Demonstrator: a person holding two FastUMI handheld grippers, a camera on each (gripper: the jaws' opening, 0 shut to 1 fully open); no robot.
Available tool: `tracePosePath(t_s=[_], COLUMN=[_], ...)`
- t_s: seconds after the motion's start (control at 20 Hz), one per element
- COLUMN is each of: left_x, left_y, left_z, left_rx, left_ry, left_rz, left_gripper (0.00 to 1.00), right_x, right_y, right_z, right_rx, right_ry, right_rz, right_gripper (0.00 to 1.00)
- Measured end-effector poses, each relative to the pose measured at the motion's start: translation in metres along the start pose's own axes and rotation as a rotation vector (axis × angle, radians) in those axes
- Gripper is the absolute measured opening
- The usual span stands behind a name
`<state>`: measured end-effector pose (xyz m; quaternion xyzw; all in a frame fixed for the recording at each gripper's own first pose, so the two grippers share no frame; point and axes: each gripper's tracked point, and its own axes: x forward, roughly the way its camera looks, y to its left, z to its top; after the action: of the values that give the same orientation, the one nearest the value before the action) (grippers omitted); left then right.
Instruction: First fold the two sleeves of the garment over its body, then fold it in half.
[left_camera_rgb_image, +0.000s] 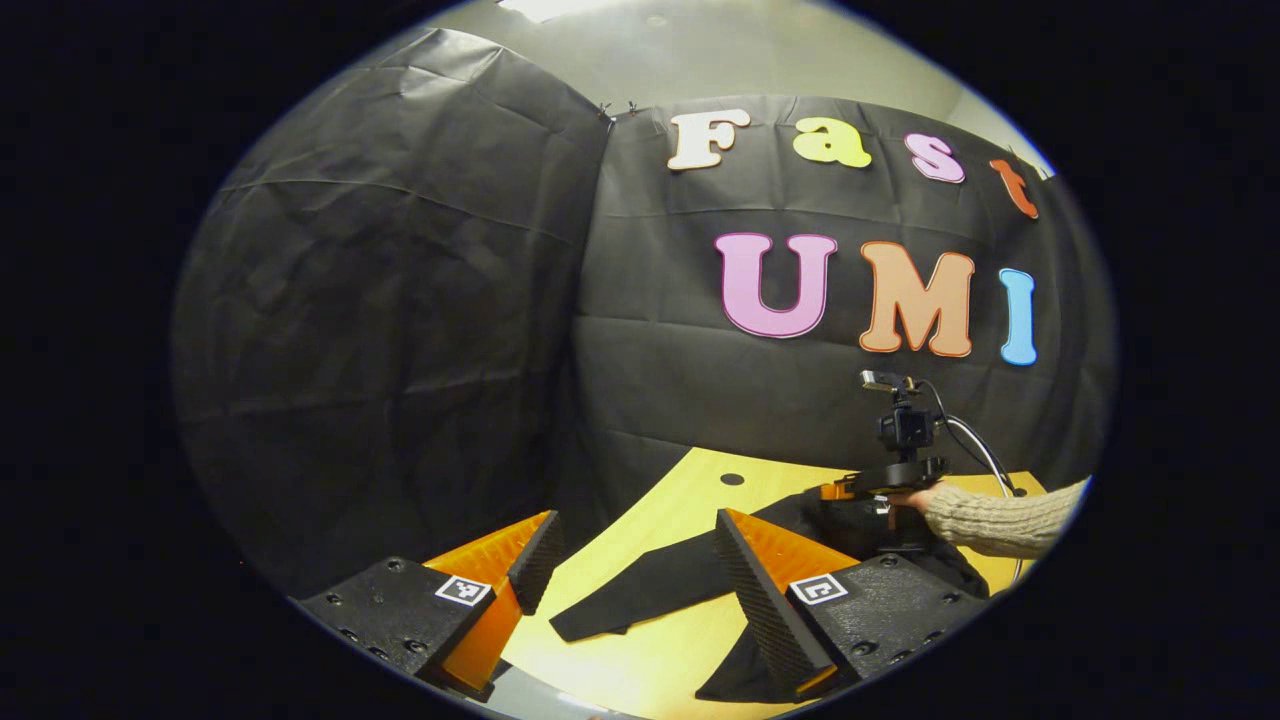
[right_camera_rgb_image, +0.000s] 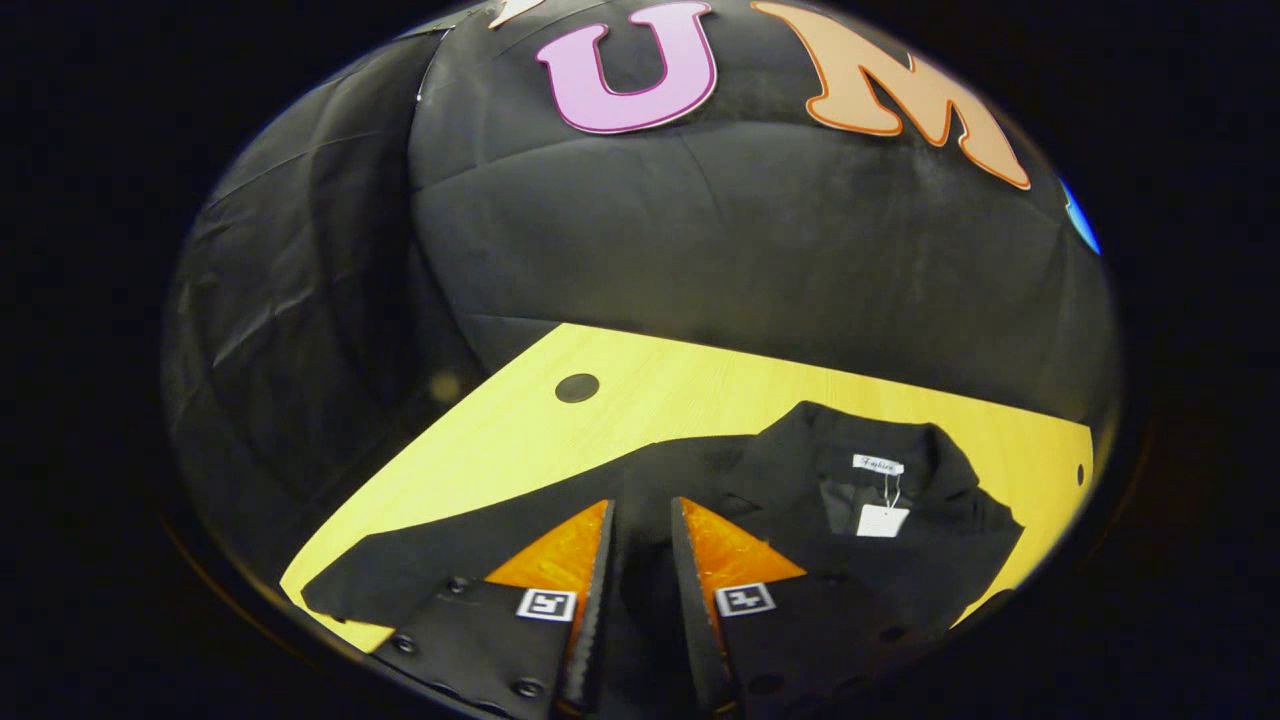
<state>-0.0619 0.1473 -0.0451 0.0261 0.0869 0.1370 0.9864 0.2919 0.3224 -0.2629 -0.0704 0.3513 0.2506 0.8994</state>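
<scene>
Here, in the left gripper view, the left gripper (left_camera_rgb_image: 630, 570) hangs above the table (left_camera_rgb_image: 650, 660) with its fingers spread wide, holding nothing. Beyond them, one black garment (left_camera_rgb_image: 680, 580) lies flat, a sleeve (left_camera_rgb_image: 620, 600) stretched out. Farther off, a hand (left_camera_rgb_image: 915, 497) in a knit sleeve holds the right gripper (left_camera_rgb_image: 880, 490) at the cloth. In the right gripper view, the right gripper (right_camera_rgb_image: 640, 560) fingers stand narrowly apart over the garment (right_camera_rgb_image: 900, 570); whether they pinch it, I cannot tell. Two tags (right_camera_rgb_image: 880, 520) show at the collar, and one round hole (right_camera_rgb_image: 577, 387) in the yellow table (right_camera_rgb_image: 700, 400).
</scene>
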Motion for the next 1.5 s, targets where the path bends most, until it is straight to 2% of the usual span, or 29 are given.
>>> tracePosePath(t_s=[0.05,0.1,0.25,0.3,0.6,0.9,1.1,1.2,1.25,1.5], left_x=[0.000,0.001,0.001,0.001,0.002,0.018,0.036,0.047,0.050,0.071], left_y=[-0.001,-0.001,0.001,0.002,0.001,-0.003,0.006,0.011,0.014,0.013], left_z=[0.000,-0.002,-0.007,-0.008,-0.015,-0.035,-0.064,-0.083,-0.093,-0.130], left_rx=[0.002,0.002,-0.002,0.000,-0.001,-0.006,0.005,0.014,0.022,0.058], left_ry=[0.001,0.004,0.015,0.016,0.022,0.052,0.102,0.136,0.150,0.202], left_rz=[-0.005,-0.011,-0.019,-0.018,-0.041,-0.064,-0.048,-0.033,-0.026,-0.013], left_gripper=[0.92,0.92,0.92,0.92,0.92,0.92,0.92,0.92,0.93,0.93], right_x=[-0.002,-0.001,-0.001,-0.001,-0.011,-0.064,-0.121,-0.145,-0.161,-0.244], right_y=[0.002,0.004,-0.002,-0.003,-0.003,-0.021,-0.053,-0.073,-0.085,-0.147], right_z=[0.000,0.000,-0.008,-0.008,0.001,0.027,0.041,0.041,0.041,0.028], right_rx=[-0.001,-0.001,-0.007,-0.010,-0.045,-0.050,-0.055,-0.026,-0.013,0.065], right_ry=[0.000,0.004,0.027,0.027,-0.025,-0.129,-0.207,-0.249,-0.268,-0.356], right_rz=[0.000,0.008,-0.030,-0.034,-0.060,-0.106,-0.168,-0.195,-0.216,-0.320], right_gripper=[0.37,0.57,0.82,0.93,0.98,0.99,0.99,0.96,0.99,0.99])
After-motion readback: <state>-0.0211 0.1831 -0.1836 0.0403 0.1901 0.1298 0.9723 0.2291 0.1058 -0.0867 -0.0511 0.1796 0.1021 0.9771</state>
